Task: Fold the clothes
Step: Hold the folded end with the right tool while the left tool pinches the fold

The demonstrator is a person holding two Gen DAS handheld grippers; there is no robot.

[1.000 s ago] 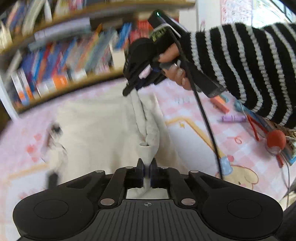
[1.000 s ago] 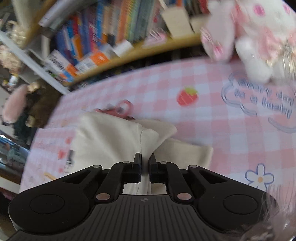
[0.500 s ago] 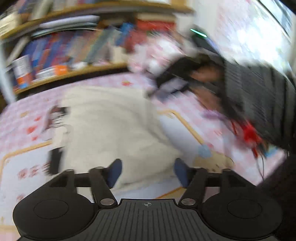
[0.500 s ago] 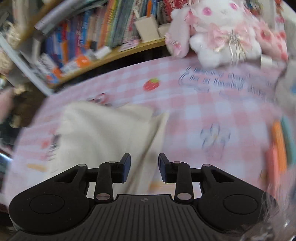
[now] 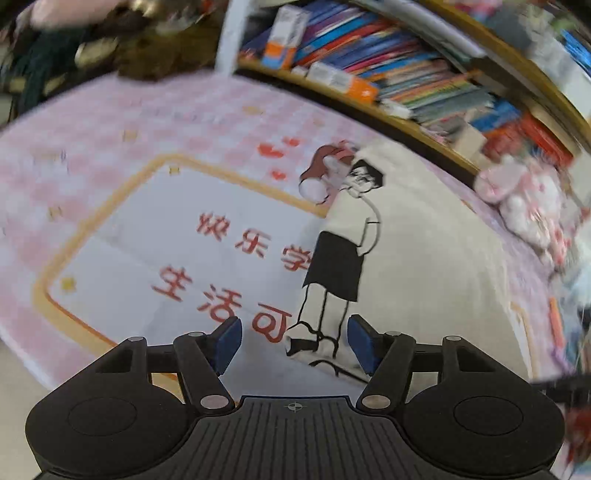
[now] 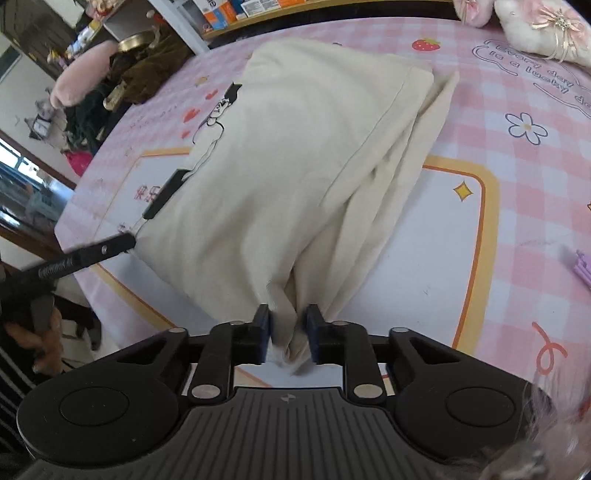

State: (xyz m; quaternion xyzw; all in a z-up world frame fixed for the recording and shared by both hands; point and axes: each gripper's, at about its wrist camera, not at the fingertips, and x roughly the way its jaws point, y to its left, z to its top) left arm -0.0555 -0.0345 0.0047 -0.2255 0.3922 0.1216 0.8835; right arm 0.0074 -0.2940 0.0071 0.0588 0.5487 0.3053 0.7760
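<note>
pink-and-white checked cloth (image 6: 491, 92) covers the table, printed with a yellow-bordered white panel, red characters, a strawberry and a flower, and behind it runs a wooden shelf of books (image 5: 406, 88) seen blurred in the left wrist view. on the cloth lies the cream garment (image 6: 288, 147), folded into a long bundle with its printed cartoon figure (image 5: 340, 258) along one edge (a black-and-white drawing of a person in a dark skirt). the right gripper (image 6: 287, 332) sits at the near end of the garment, its fingers parted only a little with a bunched tip of the cream fabric between them; whether the pads actually press the cloth i cannot tell, as a small gap shows on each side. the left gripper (image 5: 294, 341) hangs above the table with its blue-padded fingers (image 5: 227, 341) spread wide and nothing between them, the lower corner of the garment and the feet of the printed figure lying just beyond the gap. in the right wrist view that left gripper (image 6: 110, 247) reaches the far corner of the garment from the left side, held by a hand (image 6: 37, 343) below a striped sleeve. a pink-and-white plush toy (image 6: 535, 33) rests at the far edge of the table, well apart from the garment, and purple crayons (image 6: 583, 269) lie at the right edge.
</note>
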